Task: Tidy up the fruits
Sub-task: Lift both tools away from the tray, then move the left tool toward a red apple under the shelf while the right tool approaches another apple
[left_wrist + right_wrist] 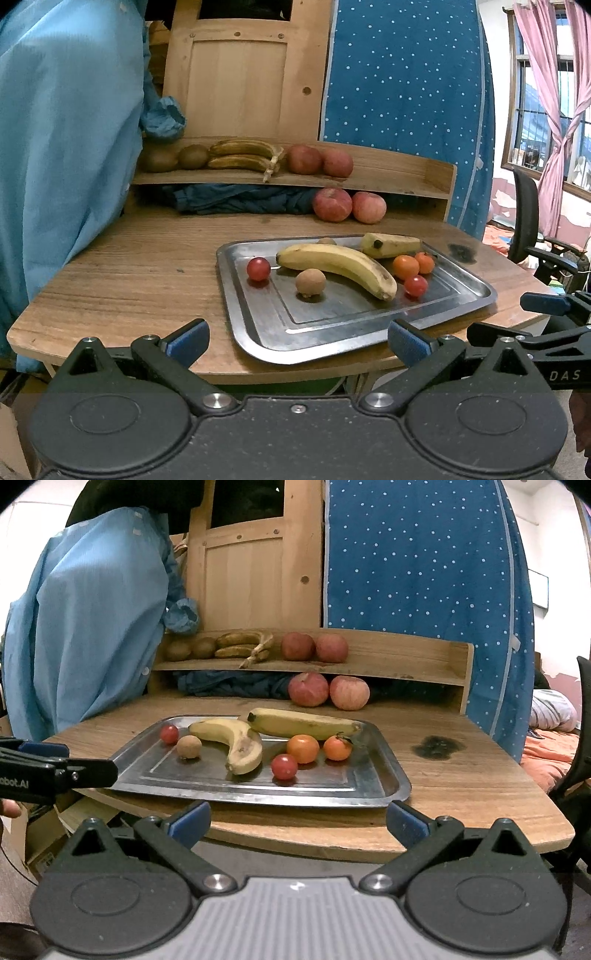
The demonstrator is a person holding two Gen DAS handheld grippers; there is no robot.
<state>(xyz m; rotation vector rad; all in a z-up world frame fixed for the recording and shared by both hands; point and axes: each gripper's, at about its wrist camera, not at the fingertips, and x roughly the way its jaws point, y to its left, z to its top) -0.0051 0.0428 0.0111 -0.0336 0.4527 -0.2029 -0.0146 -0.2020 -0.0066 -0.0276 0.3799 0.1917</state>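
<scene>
Left claw [297,341] and right claw [297,821] both spread, empty, near the surface [461,775] edge. Tray [384,775] holds bananas [236,742], tomatoes, oranges; apples [328,690] far, under the shelf.

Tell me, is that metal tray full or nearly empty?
Partly full. The metal tray holds two bananas, some small round fruits and one brown fruit, with bare metal showing along its front.
</scene>
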